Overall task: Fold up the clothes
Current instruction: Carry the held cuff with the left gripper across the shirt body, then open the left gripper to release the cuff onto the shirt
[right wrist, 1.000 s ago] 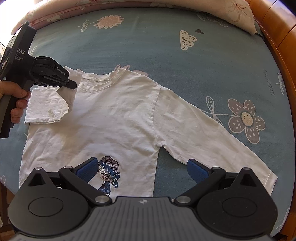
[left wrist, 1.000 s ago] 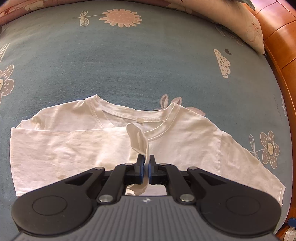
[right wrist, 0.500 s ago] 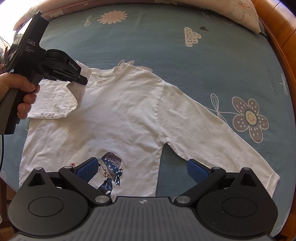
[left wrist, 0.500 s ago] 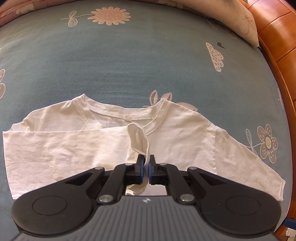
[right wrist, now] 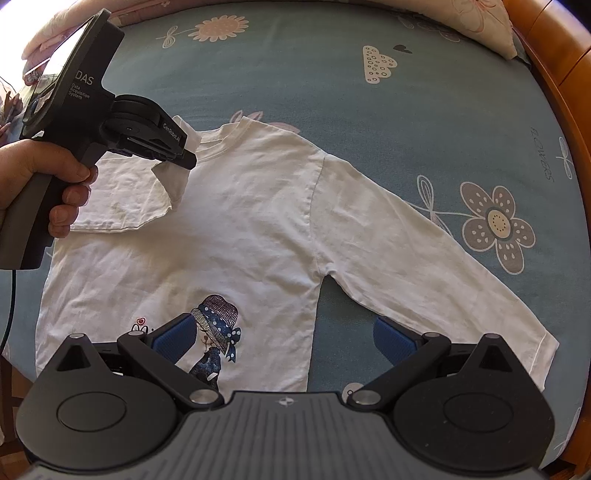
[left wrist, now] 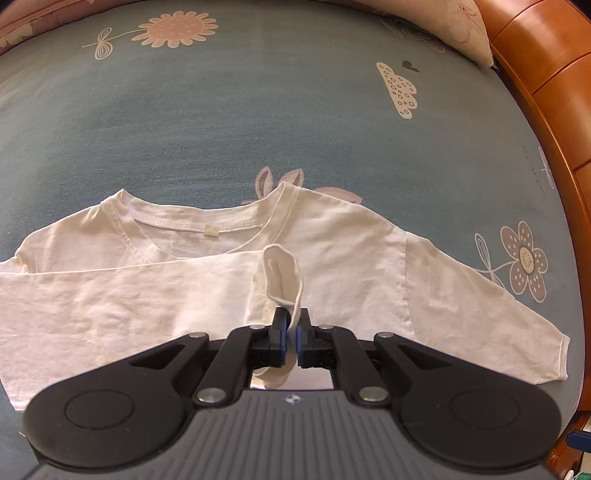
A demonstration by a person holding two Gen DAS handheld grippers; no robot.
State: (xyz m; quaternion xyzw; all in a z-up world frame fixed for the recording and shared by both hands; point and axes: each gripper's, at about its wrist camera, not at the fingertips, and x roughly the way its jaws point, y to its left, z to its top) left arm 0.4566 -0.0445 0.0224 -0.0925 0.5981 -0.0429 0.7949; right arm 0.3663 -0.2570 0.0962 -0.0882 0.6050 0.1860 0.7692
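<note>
A white long-sleeved shirt (right wrist: 240,221) with a printed girl in a blue hat lies flat on the bed. Its left sleeve (left wrist: 122,306) is folded across the chest. My left gripper (left wrist: 291,332) is shut on that sleeve's cuff (left wrist: 282,273), which stands up in a loop just below the collar (left wrist: 210,225). From the right wrist view the left gripper (right wrist: 186,160) hangs over the chest near the neckline, held by a person's hand (right wrist: 48,184). My right gripper (right wrist: 282,334) is open above the shirt's hem, with nothing between its blue pads. The right sleeve (right wrist: 424,251) lies stretched out.
The bed has a blue sheet (left wrist: 258,110) with flower and cloud prints. A pillow (left wrist: 443,22) lies at the far end. A wooden bed frame (left wrist: 546,92) runs along the right side, close to the stretched sleeve's cuff.
The left gripper has carried the cuff rightward across the chest, away from the shirt's left side and slightly lower. The right gripper has stayed open over the hem.
</note>
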